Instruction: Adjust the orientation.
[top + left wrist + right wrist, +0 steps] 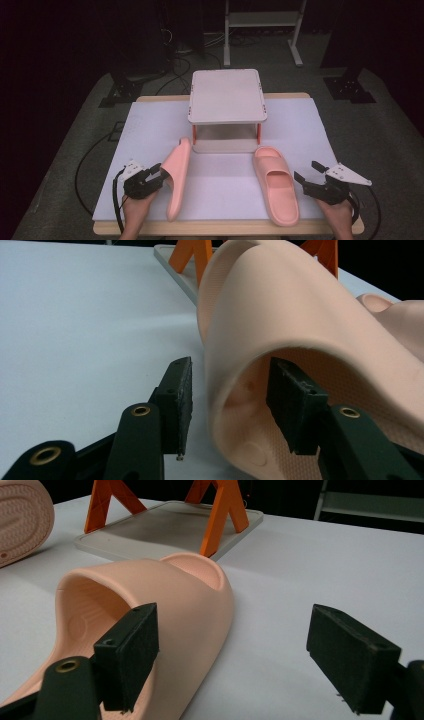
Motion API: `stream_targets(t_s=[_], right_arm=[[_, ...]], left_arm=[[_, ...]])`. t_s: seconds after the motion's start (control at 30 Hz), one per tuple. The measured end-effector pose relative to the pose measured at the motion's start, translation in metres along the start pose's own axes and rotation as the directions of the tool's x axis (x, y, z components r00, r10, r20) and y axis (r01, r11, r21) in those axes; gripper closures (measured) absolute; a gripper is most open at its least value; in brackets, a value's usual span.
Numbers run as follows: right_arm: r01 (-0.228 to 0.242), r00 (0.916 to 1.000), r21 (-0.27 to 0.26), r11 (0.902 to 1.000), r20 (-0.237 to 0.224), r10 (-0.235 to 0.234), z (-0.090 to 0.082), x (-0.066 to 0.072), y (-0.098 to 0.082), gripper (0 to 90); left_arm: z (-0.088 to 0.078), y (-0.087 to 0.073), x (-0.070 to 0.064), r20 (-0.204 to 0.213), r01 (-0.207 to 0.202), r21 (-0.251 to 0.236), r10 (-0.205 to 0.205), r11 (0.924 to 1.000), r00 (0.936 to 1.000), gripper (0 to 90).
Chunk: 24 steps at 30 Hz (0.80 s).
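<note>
Two pink slippers lie on a white mat (pixel 150 130). The left slipper (pixel 176 175) stands tilted on its side edge, sole turned to the right. My left gripper (pixel 161 175) straddles its strap (pixel 280 315): one pad sits inside the foot opening, the other outside with a thin gap to the strap, so the jaws stand open around it (pixel 230 405). The right slipper (pixel 276 184) lies flat, sole down. My right gripper (pixel 306 171) is just right of it, wide open (pixel 232 655), one pad in front of the slipper's strap (pixel 165 587), the other over bare mat.
A two-level rack with a white top (pixel 227 95) and orange legs (pixel 222 510) stands at the back centre, its lower plate (pixel 225 145) just beyond both slippers' toes. The table's wooden front edge (pixel 225 227) runs close behind my hands. Cables trail from both grippers.
</note>
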State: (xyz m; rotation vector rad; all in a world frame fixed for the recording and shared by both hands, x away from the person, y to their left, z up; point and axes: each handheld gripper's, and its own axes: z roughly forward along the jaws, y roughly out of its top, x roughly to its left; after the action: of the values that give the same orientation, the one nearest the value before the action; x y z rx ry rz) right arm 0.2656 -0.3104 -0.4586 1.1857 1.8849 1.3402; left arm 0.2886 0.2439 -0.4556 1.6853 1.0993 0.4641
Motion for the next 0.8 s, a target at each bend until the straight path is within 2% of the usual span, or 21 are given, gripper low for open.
stream_targets(t_s=[0.13, 0.2, 0.27, 0.33, 0.6, 0.8], right_arm=[[0.001, 1.0000, 0.004, 1.0000, -0.001, -0.001, 0.000, 0.000, 0.000, 20.6], [0.001, 1.0000, 0.004, 1.0000, -0.001, -0.001, 0.000, 0.000, 0.000, 20.5], [0.000, 1.0000, 0.004, 1.0000, -0.001, 0.000, 0.000, 0.000, 0.000, 20.5], [0.002, 1.0000, 0.004, 1.0000, -0.002, -0.002, 0.000, 0.000, 0.000, 20.5], [-0.002, 1.0000, 0.001, 1.0000, -0.002, 0.002, -0.002, -0.001, -0.001, 20.6], [-0.005, 1.0000, 0.004, 1.0000, -0.005, 0.005, -0.002, -0.001, -0.002, 20.5]], left_arm=[[0.004, 0.000, -0.001, 0.019, 0.007, 0.004, -0.007, 1.0000, 0.9998, 52.3], [0.006, 0.000, -0.004, 0.018, 0.005, 0.009, -0.005, 0.9999, 0.9998, 51.9], [0.010, -0.001, -0.007, 0.037, 0.024, 0.005, -0.024, 0.9997, 0.9990, 52.1], [0.013, -0.001, -0.010, 0.044, 0.017, 0.013, -0.017, 0.9998, 0.9989, 52.0], [0.025, 0.001, -0.022, 0.084, 0.032, 0.018, -0.033, 0.9993, 0.9959, 51.5], [0.028, 0.000, -0.025, 0.099, 0.015, 0.037, -0.018, 0.9992, 0.9949, 51.0]])
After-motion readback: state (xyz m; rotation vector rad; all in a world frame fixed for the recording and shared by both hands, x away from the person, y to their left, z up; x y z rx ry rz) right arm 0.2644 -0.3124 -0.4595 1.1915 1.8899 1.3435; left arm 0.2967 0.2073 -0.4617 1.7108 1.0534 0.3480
